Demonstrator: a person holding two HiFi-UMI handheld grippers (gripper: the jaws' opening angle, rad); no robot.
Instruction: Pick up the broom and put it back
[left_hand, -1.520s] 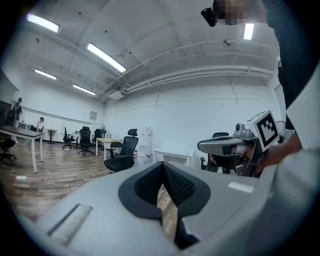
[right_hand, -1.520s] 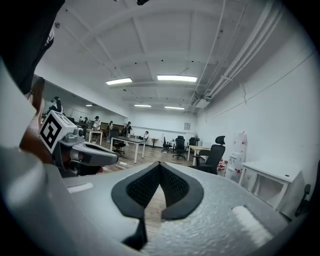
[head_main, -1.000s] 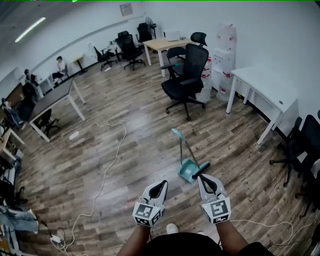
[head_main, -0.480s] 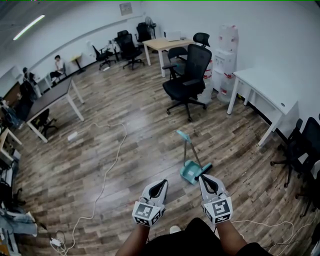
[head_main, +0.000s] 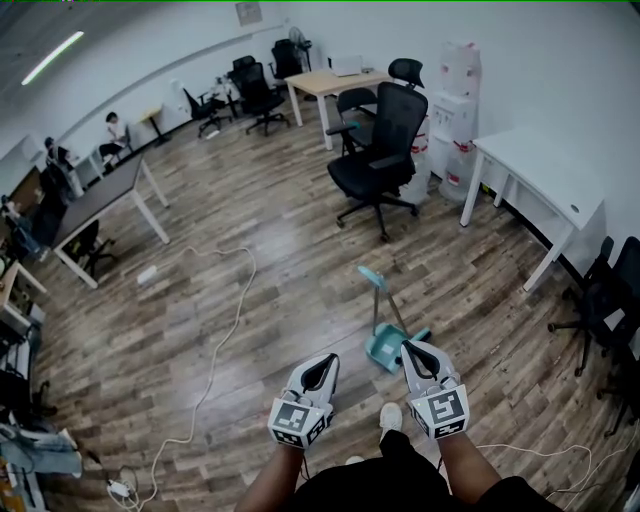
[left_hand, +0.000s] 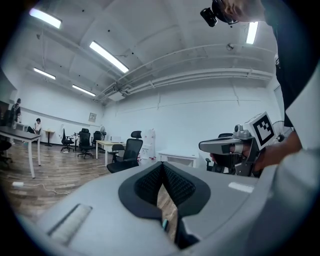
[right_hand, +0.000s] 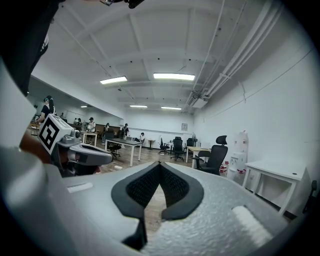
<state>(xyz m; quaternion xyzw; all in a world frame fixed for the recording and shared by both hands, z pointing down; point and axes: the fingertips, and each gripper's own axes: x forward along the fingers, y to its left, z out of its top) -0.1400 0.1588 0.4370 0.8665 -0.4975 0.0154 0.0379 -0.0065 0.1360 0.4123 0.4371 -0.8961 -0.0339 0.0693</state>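
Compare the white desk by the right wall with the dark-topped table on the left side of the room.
The white desk has a white top; the dark-topped table has a dark grey one. The white desk stands by the right wall, next to the water dispenser; the dark-topped table stands out in the room at the left, with a black chair at its near end. Both are long, rectangular and on white legs.
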